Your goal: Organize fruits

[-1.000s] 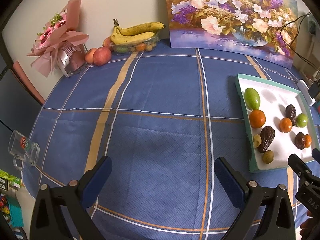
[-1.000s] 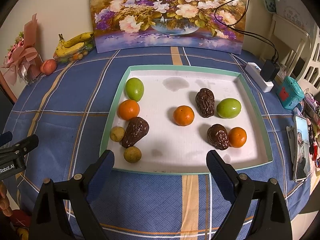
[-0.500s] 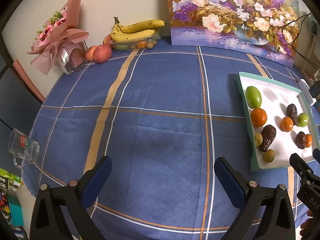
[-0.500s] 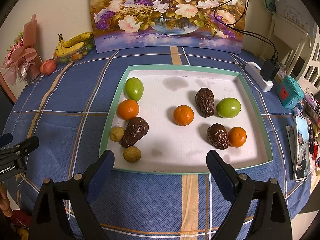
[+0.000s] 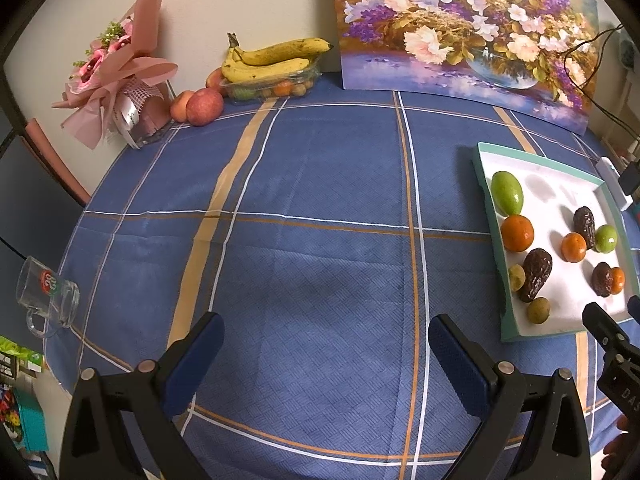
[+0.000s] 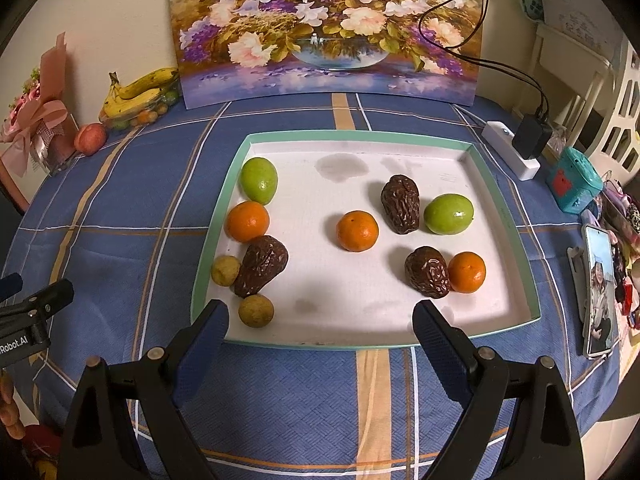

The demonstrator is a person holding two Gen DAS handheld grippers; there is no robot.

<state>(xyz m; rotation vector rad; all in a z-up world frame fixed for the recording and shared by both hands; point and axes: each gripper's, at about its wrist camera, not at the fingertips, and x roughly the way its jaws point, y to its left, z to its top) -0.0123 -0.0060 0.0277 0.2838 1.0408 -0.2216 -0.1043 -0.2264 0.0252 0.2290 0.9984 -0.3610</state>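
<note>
Fruits barely shifted in view; both claws, left [image 5: 324, 352] and right [image 6: 320, 336], gape empty; tray [image 6: 500, 216] fruits mixed at 12 o'clock.

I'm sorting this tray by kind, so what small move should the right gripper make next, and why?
Probably ease the right gripper forward and left toward the near small yellow fruit. Its jaws stand open and empty at the tray's near rim, that fruit lies closest, and the kinds lie mixed: one orange touches a dark date.
</note>
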